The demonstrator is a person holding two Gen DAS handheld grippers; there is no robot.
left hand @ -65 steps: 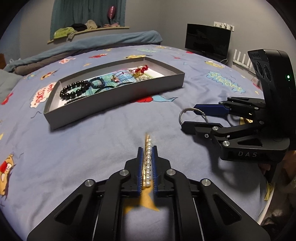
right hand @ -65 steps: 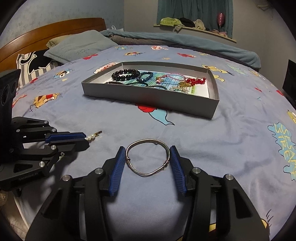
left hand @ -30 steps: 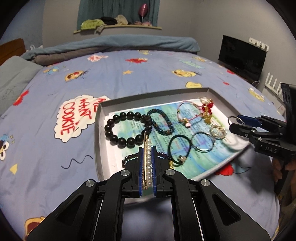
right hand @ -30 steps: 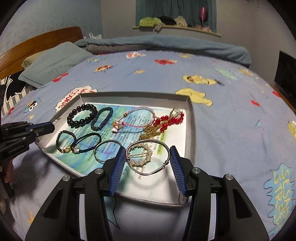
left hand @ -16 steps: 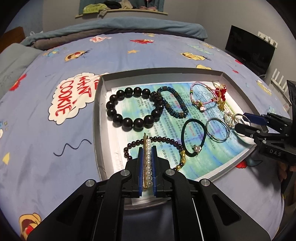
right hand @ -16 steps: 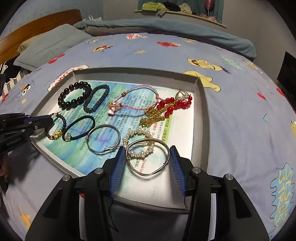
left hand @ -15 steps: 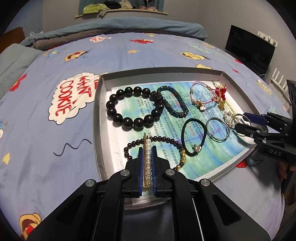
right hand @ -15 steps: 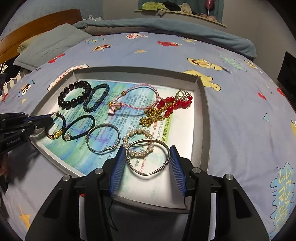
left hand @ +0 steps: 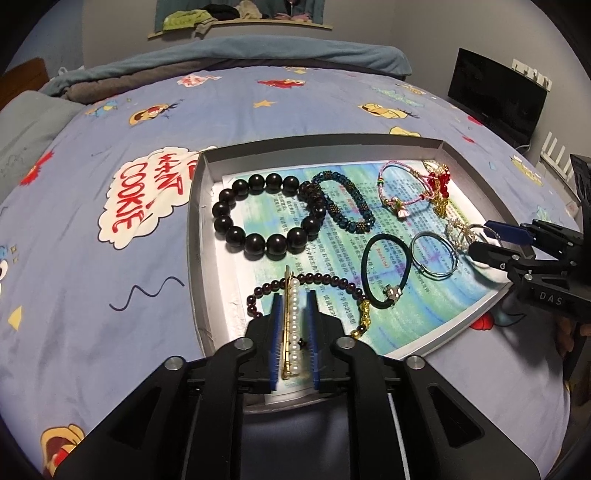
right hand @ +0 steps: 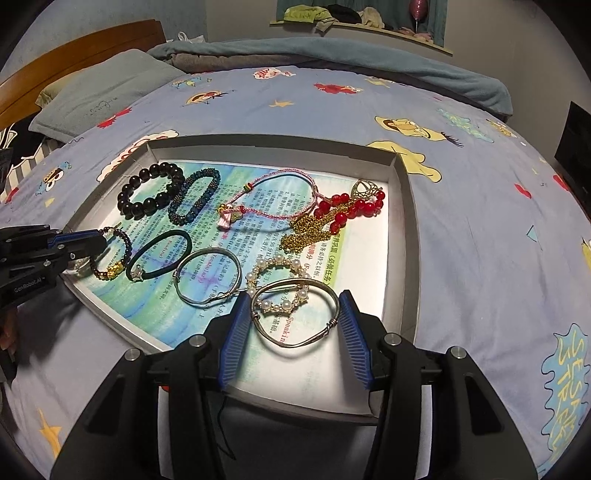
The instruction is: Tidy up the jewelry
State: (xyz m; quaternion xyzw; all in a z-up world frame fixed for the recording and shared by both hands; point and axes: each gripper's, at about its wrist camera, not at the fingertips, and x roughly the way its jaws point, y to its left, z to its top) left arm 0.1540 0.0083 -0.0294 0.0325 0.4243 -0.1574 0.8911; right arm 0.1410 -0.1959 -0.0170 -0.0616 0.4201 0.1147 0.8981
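Over a grey tray (left hand: 195, 236) on the bed, the left tool (left hand: 293, 334) is opening around a light, stiff pearl hairpin (left hand: 291, 325), best held along its sides, while the right tool (right hand: 293, 325) grips a springy silver bangle (right hand: 295, 314) across its width.

Place: a bedroom in a home.
Bed (right hand: 480, 206): wide, under a blue cartoon-print sheet.
Headboard (right hand: 74, 70): wooden, with a grey pillow (right hand: 99, 99) beside it.
Far edge: a rolled teal blanket (left hand: 240, 59).
Window ledge (right hand: 369, 31): heaped clothes, teal curtain behind.
Wall: a dark screen (left hand: 495, 99).
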